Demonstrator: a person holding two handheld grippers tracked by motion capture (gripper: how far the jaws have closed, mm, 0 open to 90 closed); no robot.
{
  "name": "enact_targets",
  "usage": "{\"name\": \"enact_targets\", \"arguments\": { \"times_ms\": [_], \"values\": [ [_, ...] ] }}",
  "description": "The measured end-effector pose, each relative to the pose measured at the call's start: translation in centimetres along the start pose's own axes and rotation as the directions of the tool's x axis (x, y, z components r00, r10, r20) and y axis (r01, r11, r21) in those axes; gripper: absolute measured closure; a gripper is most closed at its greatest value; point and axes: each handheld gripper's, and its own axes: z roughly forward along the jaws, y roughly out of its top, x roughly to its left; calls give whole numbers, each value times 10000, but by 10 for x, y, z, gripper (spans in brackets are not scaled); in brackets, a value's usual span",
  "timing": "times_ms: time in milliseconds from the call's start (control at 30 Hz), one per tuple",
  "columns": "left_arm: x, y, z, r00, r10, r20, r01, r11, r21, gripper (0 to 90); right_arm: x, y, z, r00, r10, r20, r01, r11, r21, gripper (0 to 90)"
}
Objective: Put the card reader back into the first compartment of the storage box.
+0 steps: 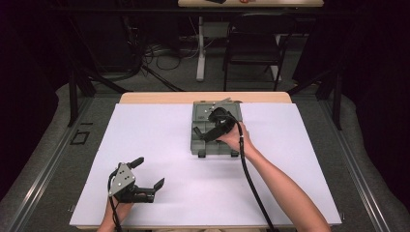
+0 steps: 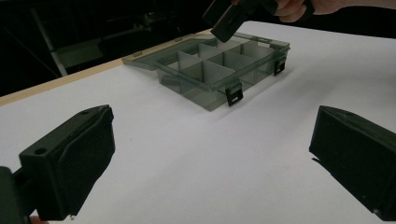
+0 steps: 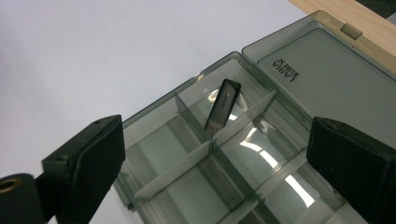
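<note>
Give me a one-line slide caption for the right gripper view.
Open right gripper above the clear divided organizer box, a small dark flat piece leaning in one compartment, lid laid open.

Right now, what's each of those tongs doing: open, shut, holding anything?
Left tongs: open, holding nothing, low over the white table.
Right tongs: open, holding nothing, above the compartment box; a small dark piece leans inside it.

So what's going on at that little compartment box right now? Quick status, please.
Right gripper open, above the organizer box. Small dark piece leaning in a compartment near the open lid. Left gripper open, nothing between its jaws. Nothing in the way.
</note>
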Motion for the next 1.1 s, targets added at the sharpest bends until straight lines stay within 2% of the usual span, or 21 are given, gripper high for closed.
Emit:
{"name": "enact_targets", "arguments": {
  "times_ms": [233, 600, 767, 1100],
  "values": [
    [-1, 1, 0, 10000, 66, -11, -66, 10000, -19, 0, 1, -16, -20, 9996, -110, -267, 110, 9999, -17, 0],
    [-2, 1, 2, 10000, 34, 29, -34, 10000, 27, 0, 11, -51, -54, 9977, -446, -503, 439, 9989, -158, 0],
    [-1, 1, 1, 10000, 5, 24, -5, 10000, 37, 0, 17, -65, -64, 9968, -613, -518, 605, 9980, -163, 0],
    [-1, 1, 1, 10000, 0, 25, 0, 10000, -1, 0, 27, -98, -89, 9972, -612, -438, 595, 9975, -391, 0]
  ]
}}
